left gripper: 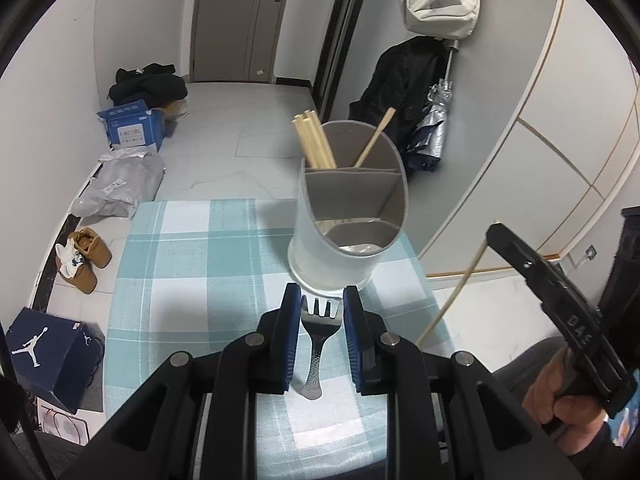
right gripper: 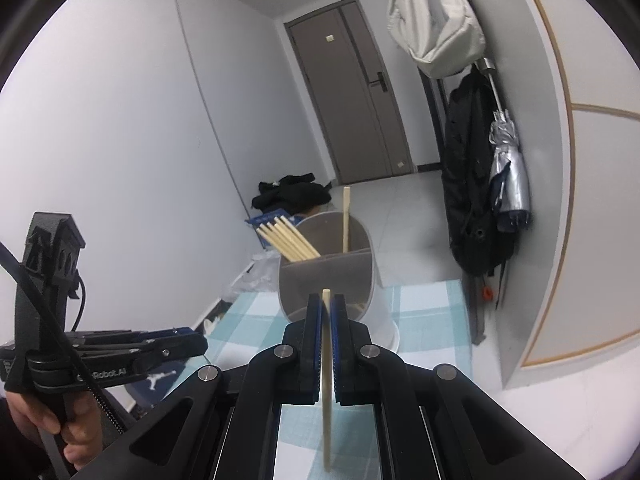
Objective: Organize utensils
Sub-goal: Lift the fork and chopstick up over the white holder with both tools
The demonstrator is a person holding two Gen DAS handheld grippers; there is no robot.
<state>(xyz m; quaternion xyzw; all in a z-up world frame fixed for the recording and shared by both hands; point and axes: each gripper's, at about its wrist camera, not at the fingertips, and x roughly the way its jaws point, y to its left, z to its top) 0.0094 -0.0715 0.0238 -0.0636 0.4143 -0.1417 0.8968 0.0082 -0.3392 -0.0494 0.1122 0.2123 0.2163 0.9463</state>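
A white utensil holder (left gripper: 344, 216) with grey dividers stands on the checked tablecloth (left gripper: 192, 272). Several wooden chopsticks (left gripper: 314, 140) lean in its back compartment. A steel fork (left gripper: 318, 344) lies on the cloth just in front of the holder, tines toward it. My left gripper (left gripper: 322, 300) is open, one finger on each side of the fork's head. My right gripper (right gripper: 327, 308) is shut on a single chopstick (right gripper: 327, 392), held upright in front of the holder (right gripper: 332, 280). That chopstick also shows in the left wrist view (left gripper: 452, 292).
The table's far edge lies just behind the holder. On the floor lie shoes (left gripper: 86, 260), a blue box (left gripper: 134, 128), a shoebox (left gripper: 44, 364) and plastic bags (left gripper: 120, 188). A black coat (right gripper: 472, 192) and umbrella (right gripper: 510, 168) hang at the right wall.
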